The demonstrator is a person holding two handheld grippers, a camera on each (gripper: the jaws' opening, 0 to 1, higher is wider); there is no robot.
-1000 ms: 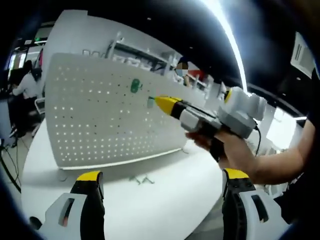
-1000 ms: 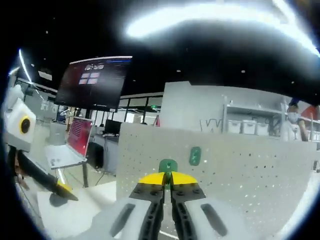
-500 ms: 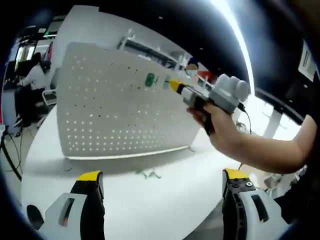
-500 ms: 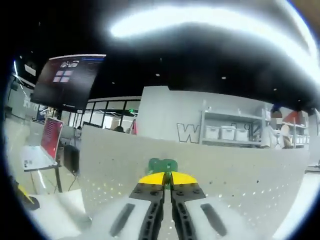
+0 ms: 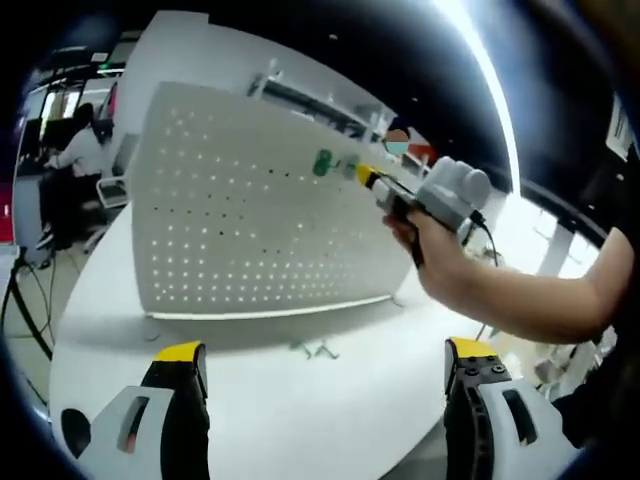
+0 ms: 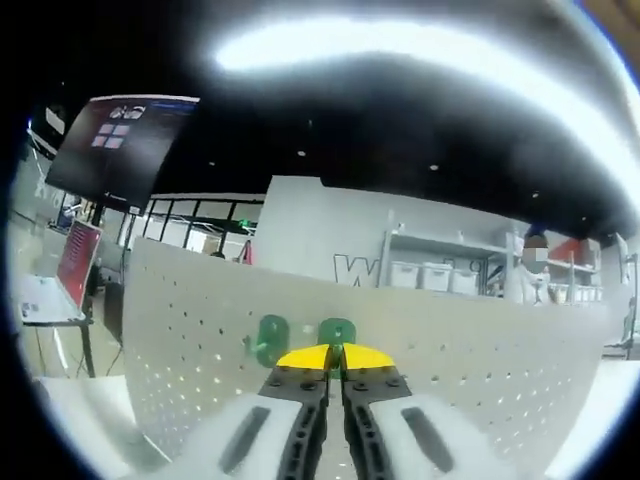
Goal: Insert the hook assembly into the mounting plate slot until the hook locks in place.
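Pegboard point(image 6: 450, 350); hook point(image 6: 337, 331) btwn fingers point(image 6: 300, 358)

Two green hooks point(image 6: 270, 338) point(image 6: 337, 331) at one perforated mounting plate point(image 5: 250, 220), two small metal pieces point(image 5: 318, 350) on one white table point(image 5: 330, 410)

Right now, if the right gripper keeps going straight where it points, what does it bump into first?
Probably the white pegboard. The right gripper is shut on a green hook, whose tip looks very near or touching the board; depth is unclear.

Overhead ceiling light strip point(image 6: 400, 55) glares brightly; edges curve and blur.
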